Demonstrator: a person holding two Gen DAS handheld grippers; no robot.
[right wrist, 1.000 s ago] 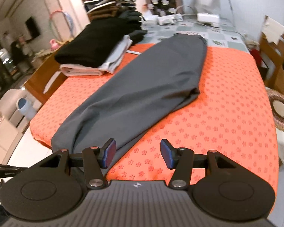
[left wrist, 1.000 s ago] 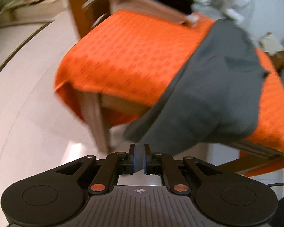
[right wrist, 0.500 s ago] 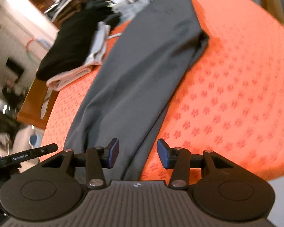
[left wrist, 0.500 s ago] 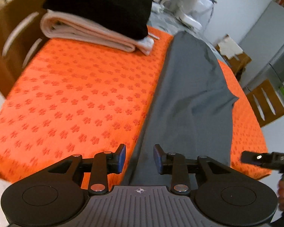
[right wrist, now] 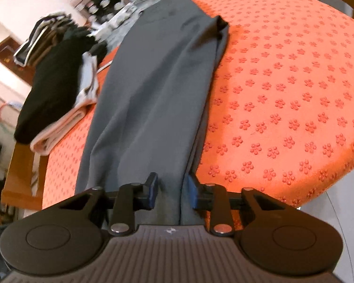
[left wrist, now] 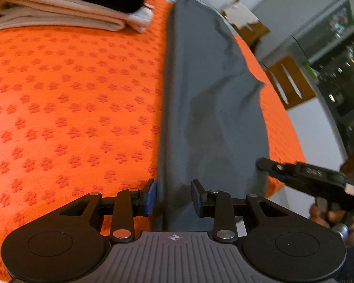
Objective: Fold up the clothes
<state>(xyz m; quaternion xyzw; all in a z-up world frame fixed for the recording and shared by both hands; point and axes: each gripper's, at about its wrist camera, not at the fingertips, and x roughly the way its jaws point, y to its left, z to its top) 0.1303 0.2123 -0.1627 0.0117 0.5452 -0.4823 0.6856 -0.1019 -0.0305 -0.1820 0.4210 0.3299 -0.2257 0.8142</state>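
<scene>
A long grey garment lies folded lengthwise across the orange flowered tablecloth, and its near end hangs over the table's front edge. My left gripper is open at that end, with the garment's left edge running between its fingers. My right gripper is open too, its jaws fairly close together around the right edge of the grey garment. In the left wrist view the right gripper shows side-on at the far right, held by a hand.
A stack of folded clothes, black on top of cream, sits at the back left of the table, also visible as a folded stack in the right wrist view. Wooden chairs stand beyond the table. Bare orange cloth lies right of the garment.
The left gripper rose from below the table edge, opened, and came in over the garment's near end. The right gripper closed in on the garment's right edge and its jaws narrowed.
</scene>
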